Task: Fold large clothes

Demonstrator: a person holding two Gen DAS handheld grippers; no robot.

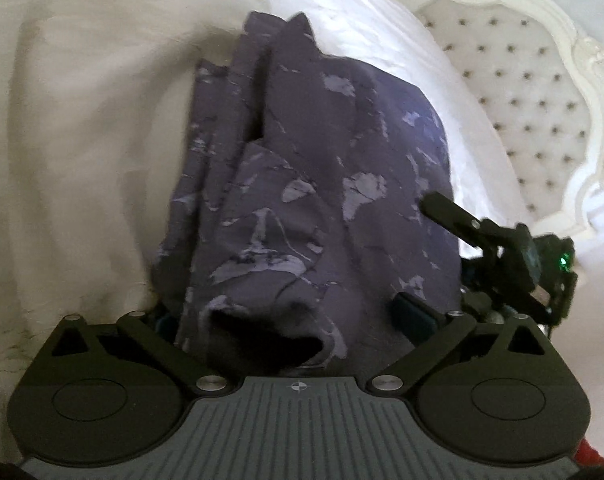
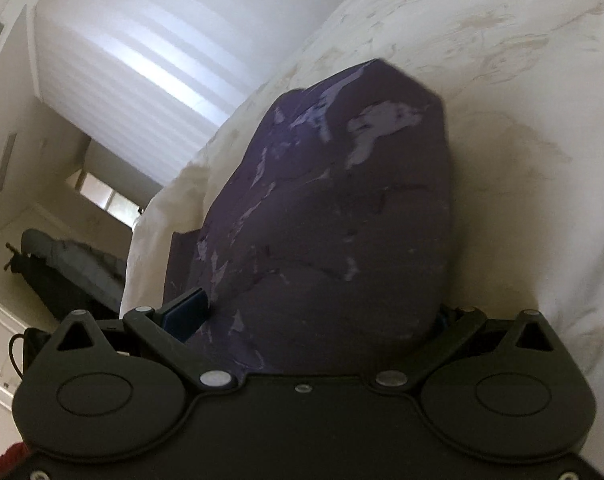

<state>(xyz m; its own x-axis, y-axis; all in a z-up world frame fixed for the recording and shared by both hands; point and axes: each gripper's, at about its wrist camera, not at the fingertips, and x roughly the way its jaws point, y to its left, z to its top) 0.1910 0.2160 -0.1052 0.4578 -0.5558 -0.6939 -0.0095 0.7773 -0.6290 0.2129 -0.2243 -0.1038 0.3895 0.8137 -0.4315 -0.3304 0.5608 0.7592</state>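
A dark purple garment (image 1: 313, 184) with pale marbled patches lies bunched in layered folds on a cream bed cover (image 1: 82, 140). My left gripper (image 1: 286, 320) has the garment's near end draped between its fingers, and one dark pad (image 1: 413, 312) shows at the right; the other is hidden by cloth. My right gripper shows in the left wrist view (image 1: 481, 240) at the garment's right edge. In the right wrist view the garment (image 2: 333, 220) fills the space between the right gripper's (image 2: 317, 320) fingers, with a blue pad (image 2: 188, 314) pressed to its left side.
A white tufted headboard (image 1: 541, 92) with a carved frame stands at the far right. A white pillow or quilt (image 1: 381, 28) lies behind the garment. Off the bed's edge are a window with blinds (image 2: 142, 60) and a dark piece of furniture (image 2: 62, 272).
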